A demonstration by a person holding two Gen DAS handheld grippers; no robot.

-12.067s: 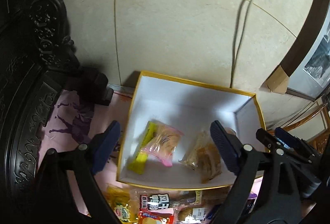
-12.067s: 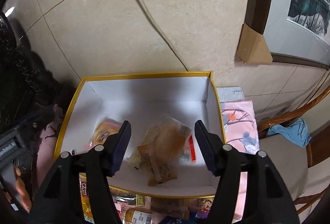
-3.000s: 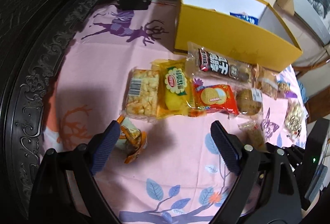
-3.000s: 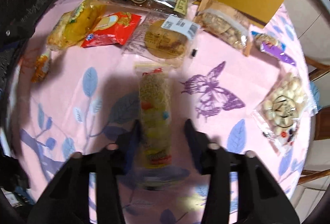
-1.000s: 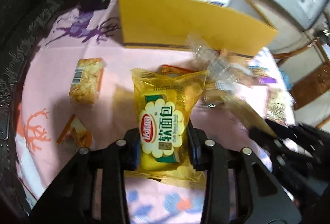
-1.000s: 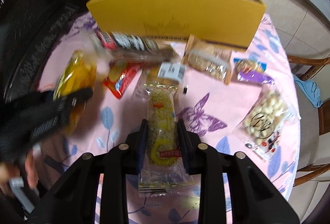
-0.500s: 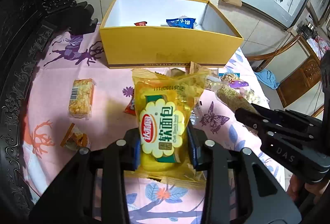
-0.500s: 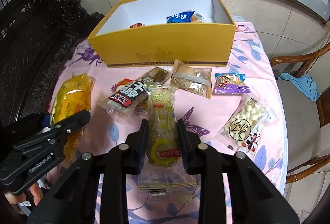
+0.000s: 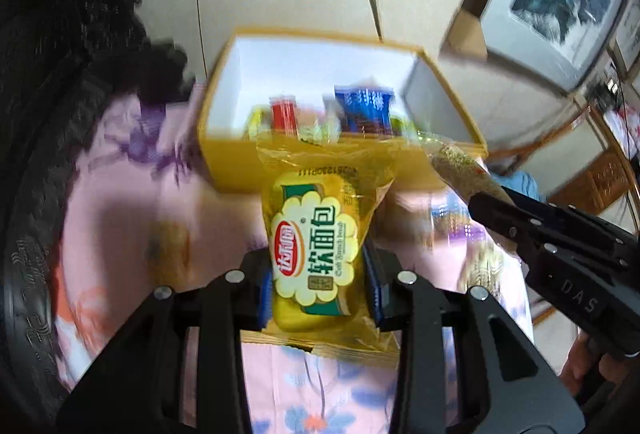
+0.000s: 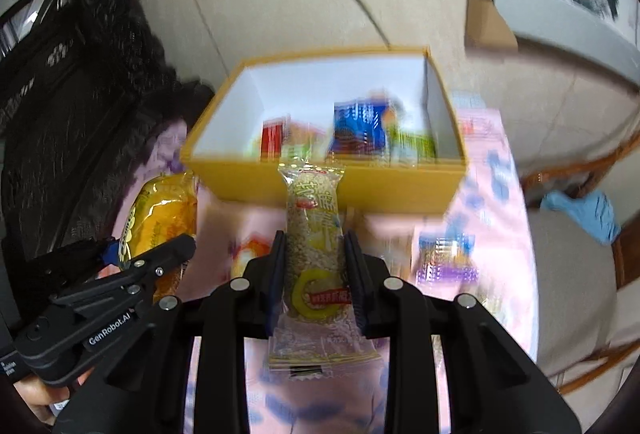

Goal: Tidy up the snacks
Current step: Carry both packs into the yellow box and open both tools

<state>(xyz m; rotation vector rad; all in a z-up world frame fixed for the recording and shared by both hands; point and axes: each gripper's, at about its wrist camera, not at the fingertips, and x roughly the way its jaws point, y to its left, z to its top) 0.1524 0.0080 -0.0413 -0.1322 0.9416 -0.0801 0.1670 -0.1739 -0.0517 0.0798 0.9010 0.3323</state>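
Comparing against half a second back: both tools sit higher and nearer the yellow box (image 10: 320,182), whose white interior now shows more fully ahead of the fingers. Judgement: both packets are in transit to the box; release comes next.

Left tool (image 9: 320,286) clamps a yellow soft-bread packet (image 9: 316,246), glossy film, pillow-shaped and puffy, crimped seams at both ends; it sticks out forward past the fingertips. Right tool (image 10: 316,270), at its narrowest, pinches a sesame bar packet (image 10: 314,254), long and slim, clear wrapper over a grainy tan block, crimped end pointing at the box's near wall.

Box: stiff card, rectangular, open-topped. Inside, blurred: red packet (image 10: 274,134), blue packet (image 10: 360,130), green packet (image 10: 412,144). Below the tools, pink printed cloth covers the worktop (image 10: 500,194); loose packets there are too smeared to name.
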